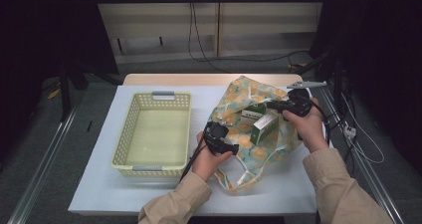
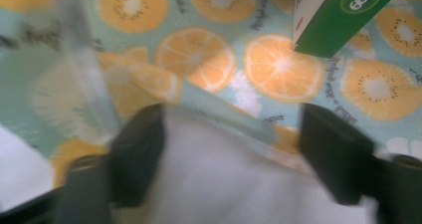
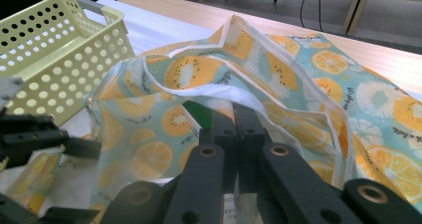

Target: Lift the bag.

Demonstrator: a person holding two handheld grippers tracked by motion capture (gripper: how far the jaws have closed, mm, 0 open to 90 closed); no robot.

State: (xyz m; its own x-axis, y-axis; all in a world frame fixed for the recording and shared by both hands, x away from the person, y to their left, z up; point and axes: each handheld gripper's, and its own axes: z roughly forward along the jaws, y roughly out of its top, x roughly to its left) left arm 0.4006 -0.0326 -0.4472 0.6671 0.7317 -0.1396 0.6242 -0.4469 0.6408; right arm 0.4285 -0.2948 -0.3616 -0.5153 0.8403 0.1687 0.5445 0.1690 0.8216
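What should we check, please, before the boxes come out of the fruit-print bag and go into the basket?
1. Basket free to receive items: ok, nothing lies inside it.
2. Bag mouth open: ok, the green-and-white boxes show inside.
3. Left tongs gripping the bag edge: cannot tell; in the left gripper view the jaws stand apart around the blurred hem.
4. Right tongs closed: ok, jaws together at the bag rim, though what they pinch is hidden.
5. Path from bag to basket: ok, bare table between them.

A white-covered table point(image 1: 99, 184) carries a yellow basket point(image 1: 124, 134) and, beside it, a fruit-print bag point(image 1: 244, 92).
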